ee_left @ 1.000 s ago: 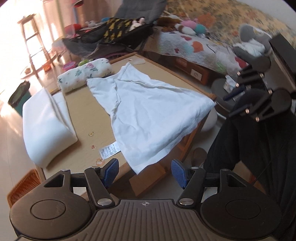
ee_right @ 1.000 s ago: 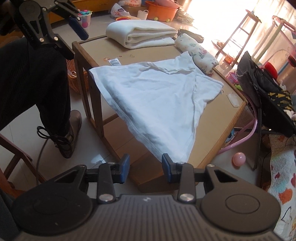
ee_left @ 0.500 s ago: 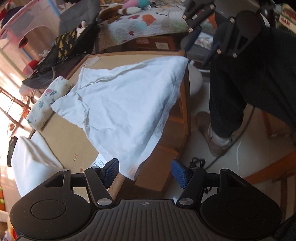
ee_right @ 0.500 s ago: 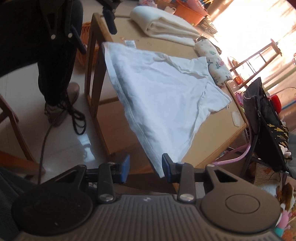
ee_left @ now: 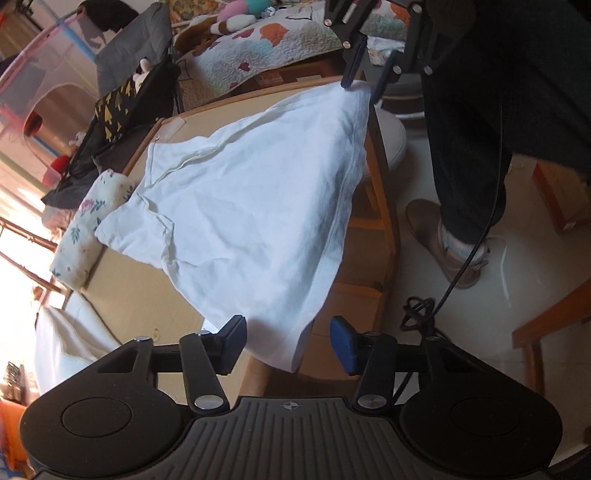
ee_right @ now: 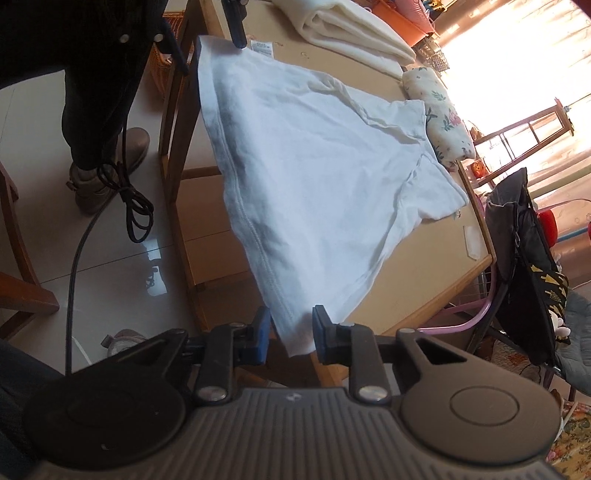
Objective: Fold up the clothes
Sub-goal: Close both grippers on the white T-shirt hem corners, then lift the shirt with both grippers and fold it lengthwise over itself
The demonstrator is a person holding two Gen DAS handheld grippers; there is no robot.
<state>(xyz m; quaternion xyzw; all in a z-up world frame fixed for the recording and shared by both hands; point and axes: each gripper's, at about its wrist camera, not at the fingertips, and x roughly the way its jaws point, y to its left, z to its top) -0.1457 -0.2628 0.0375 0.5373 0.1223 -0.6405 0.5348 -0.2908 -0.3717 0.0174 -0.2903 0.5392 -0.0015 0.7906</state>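
Between the jaws hangs the corner of a plain white shirt (ee_left: 251,206), lying on a pale tan worktop (ee_left: 147,295) with a brown wooden rim. Beyond the jaws, a cream roll (ee_right: 441,118) carries green leaves and pink flowers. The jaw pads (ee_right: 261,334) are blue on black arms.

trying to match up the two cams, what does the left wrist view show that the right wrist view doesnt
Only the left wrist view: a patchwork quilt behind the table.
Only the right wrist view: an orange basket.
Both: the white shirt over the table edge, the floral roll, and a hem corner between each gripper's still-open, just-closing jaws, left gripper, right gripper.
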